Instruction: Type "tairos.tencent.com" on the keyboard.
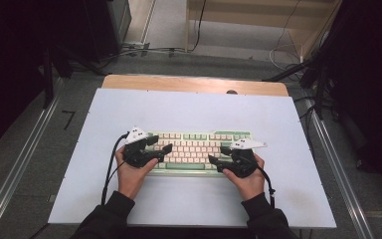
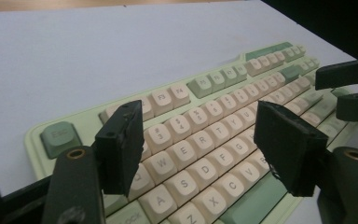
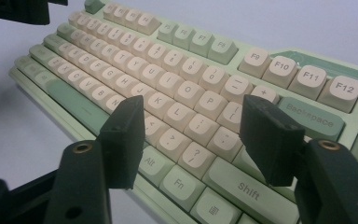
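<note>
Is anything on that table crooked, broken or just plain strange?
Nothing stands out. The keyboard lies flat and square on the white table, with no gaps visible among its keys. The left gripper and right gripper hover over its ends, jaws open, holding nothing.

The keyboard [image 1: 199, 149] is the one obstacle on the bench [image 1: 194, 107]. Beyond the keyboard, left and right of it, and on its near side between the forearms, the white surface lies open for passing.
</note>
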Action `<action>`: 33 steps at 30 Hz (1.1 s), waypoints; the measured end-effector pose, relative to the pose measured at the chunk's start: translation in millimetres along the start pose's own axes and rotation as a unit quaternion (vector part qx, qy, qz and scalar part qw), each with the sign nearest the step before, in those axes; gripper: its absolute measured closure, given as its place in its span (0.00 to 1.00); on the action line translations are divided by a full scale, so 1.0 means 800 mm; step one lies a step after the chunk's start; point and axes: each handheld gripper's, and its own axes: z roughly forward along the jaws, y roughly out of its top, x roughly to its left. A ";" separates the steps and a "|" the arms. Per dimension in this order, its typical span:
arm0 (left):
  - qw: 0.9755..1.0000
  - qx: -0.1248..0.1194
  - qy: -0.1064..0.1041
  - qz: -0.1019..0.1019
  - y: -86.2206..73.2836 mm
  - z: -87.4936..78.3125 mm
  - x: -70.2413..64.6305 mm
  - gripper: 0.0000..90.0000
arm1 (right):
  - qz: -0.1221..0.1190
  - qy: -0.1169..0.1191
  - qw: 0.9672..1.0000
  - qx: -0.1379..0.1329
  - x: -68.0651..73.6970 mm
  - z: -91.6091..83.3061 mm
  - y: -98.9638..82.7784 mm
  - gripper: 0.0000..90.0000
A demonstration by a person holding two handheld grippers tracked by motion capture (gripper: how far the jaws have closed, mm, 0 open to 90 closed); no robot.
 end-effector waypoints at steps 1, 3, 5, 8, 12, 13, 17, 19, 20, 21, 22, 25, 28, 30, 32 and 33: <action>1.000 -0.003 -0.001 -0.002 0.000 -0.002 0.000 0.36 | -0.001 0.000 1.000 0.000 0.000 0.000 0.000 0.47; 1.000 -0.008 0.005 -0.001 -0.001 -0.006 0.000 0.34 | -0.005 0.002 1.000 -0.001 0.000 0.001 0.001 0.52; 1.000 -0.008 0.002 -0.002 -0.001 -0.008 0.000 0.34 | -0.008 0.003 1.000 -0.003 0.001 0.002 0.001 0.59; 1.000 -0.008 0.004 -0.001 -0.003 -0.011 -0.001 0.33 | -0.013 0.010 1.000 -0.001 0.002 0.004 0.004 0.72; 1.000 -0.010 0.009 -0.002 -0.004 -0.013 -0.001 0.32 | -0.021 0.009 1.000 0.001 0.002 0.008 0.007 0.94; 1.000 -0.011 0.010 -0.001 -0.004 -0.014 -0.001 0.31 | -0.027 0.009 1.000 -0.001 0.002 0.009 0.009 0.97; 1.000 -0.012 0.014 -0.001 -0.005 -0.016 0.000 0.31 | -0.029 0.012 1.000 0.000 0.001 0.015 0.015 0.98; 1.000 -0.011 0.015 -0.001 -0.005 -0.016 -0.001 0.31 | -0.028 0.013 1.000 0.000 0.001 0.020 0.017 0.98; 1.000 -0.011 0.014 -0.001 -0.005 -0.016 -0.001 0.31 | -0.029 0.012 0.999 0.001 0.001 0.022 0.017 0.98; 1.000 -0.011 0.013 -0.001 -0.006 -0.016 -0.001 0.31 | -0.031 0.011 0.999 0.003 0.001 0.024 0.018 0.98; 1.000 -0.012 0.014 0.000 -0.006 -0.016 -0.001 0.31 | -0.031 0.010 0.999 0.004 0.001 0.027 0.018 0.98; 1.000 -0.011 0.016 0.000 -0.006 -0.017 -0.001 0.31 | -0.028 0.007 1.000 0.006 0.000 0.032 0.020 0.98; 1.000 -0.011 0.016 -0.001 -0.006 -0.016 -0.001 0.31 | -0.030 0.005 1.000 0.007 0.000 0.036 0.020 0.98; 1.000 -0.010 0.016 -0.001 -0.006 -0.016 -0.001 0.31 | -0.029 0.004 1.000 0.009 0.000 0.040 0.021 0.98; 1.000 -0.011 0.016 -0.001 -0.006 -0.016 -0.001 0.31 | -0.030 0.002 1.000 0.010 0.000 0.042 0.021 0.98; 1.000 -0.010 0.016 -0.001 -0.006 -0.016 -0.001 0.31 | -0.030 0.003 0.999 0.011 0.001 0.044 0.022 0.98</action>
